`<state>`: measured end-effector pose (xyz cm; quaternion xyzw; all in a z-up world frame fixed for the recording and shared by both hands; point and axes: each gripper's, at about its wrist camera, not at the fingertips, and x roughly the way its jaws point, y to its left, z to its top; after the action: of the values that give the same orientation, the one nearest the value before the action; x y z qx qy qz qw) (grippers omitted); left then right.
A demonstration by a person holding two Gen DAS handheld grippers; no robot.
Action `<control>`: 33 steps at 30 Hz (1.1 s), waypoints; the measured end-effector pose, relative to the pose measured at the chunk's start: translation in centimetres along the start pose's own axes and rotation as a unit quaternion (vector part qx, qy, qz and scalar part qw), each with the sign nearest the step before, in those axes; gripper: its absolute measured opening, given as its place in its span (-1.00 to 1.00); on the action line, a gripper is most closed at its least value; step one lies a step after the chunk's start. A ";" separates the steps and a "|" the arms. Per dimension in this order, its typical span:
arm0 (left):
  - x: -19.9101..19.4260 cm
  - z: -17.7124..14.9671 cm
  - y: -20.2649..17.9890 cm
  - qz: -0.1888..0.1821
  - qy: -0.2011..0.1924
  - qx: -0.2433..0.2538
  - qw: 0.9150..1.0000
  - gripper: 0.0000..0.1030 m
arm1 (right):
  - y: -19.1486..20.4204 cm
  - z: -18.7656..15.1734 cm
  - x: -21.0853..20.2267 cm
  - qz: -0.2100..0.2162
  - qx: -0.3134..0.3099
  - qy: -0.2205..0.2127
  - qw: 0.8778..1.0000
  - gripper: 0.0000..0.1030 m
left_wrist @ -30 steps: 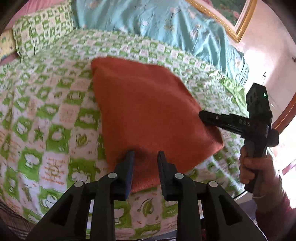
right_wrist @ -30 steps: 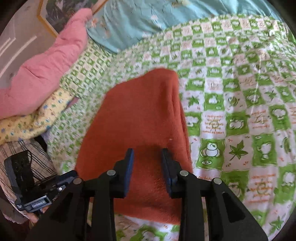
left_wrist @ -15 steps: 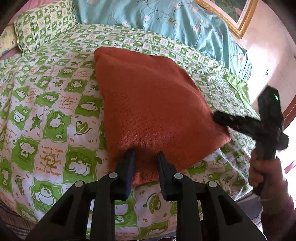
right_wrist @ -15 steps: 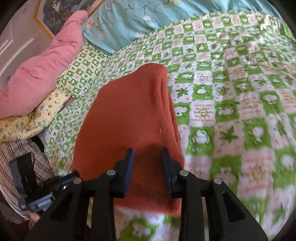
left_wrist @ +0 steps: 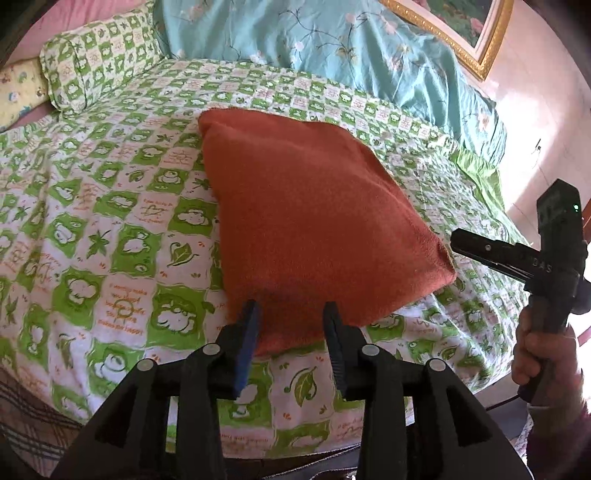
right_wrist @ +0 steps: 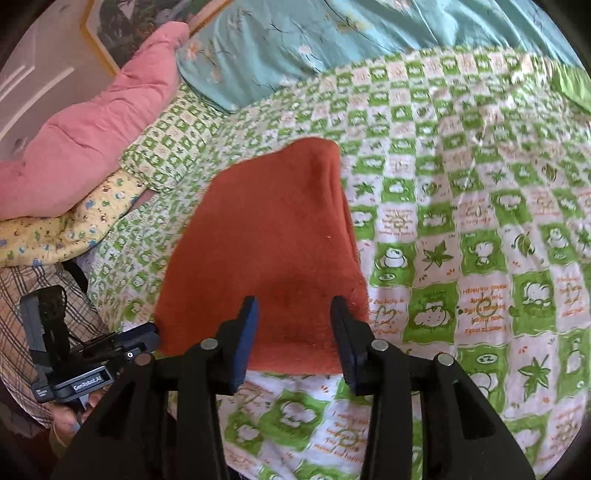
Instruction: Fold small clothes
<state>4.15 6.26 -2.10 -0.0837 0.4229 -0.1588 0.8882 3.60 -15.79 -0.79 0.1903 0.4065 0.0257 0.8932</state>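
One folded orange cloth (left_wrist: 314,229) lying on checked bedspread (left_wrist: 110,229). Two grippers showing: left gripper (left_wrist: 291,343), right gripper (right_wrist: 293,332). One pink quilt (right_wrist: 92,129), one turquoise quilt (left_wrist: 351,55), one framed picture (left_wrist: 461,29) showing.

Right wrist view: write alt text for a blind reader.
An orange cloth lies folded on a green-checked bedsheet, its near edge between the open fingers of the right tool. The left tool sits low at left; pink and teal bedding lie behind.
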 end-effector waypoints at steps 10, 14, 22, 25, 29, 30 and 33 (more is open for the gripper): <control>-1.1 1.2 1.1 0.016 -0.011 -0.008 1.000 0.13 | 1.4 -0.5 -0.8 0.005 -0.010 -0.003 1.000 -0.11; 0.7 4.3 3.6 0.016 -0.009 -0.029 0.999 0.18 | 1.6 -0.4 0.0 0.006 -0.008 0.000 1.000 -0.09; 7.3 12.8 8.8 -0.013 0.019 -0.081 0.996 0.18 | 1.7 0.4 1.5 0.007 -0.007 0.017 1.000 -0.08; 9.6 15.3 10.3 -0.022 0.029 -0.103 0.994 0.18 | 1.6 1.4 2.0 0.008 -0.011 0.019 1.000 -0.07; 11.5 17.1 10.8 -0.014 0.035 -0.104 0.994 0.18 | 1.3 3.8 4.0 0.010 -0.017 0.024 1.000 -0.04; 12.0 17.6 10.9 -0.014 0.037 -0.105 0.994 0.18 | 1.2 4.4 4.6 0.009 -0.018 0.025 0.999 -0.04; 13.8 19.1 11.2 -0.016 0.044 -0.102 0.994 0.18 | 0.9 6.1 6.4 0.018 -0.011 0.028 0.999 -0.04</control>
<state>29.57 12.11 -3.28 -0.1735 0.4744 -0.1323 0.8528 12.50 -15.64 -1.44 0.1873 0.4276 0.0514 0.8829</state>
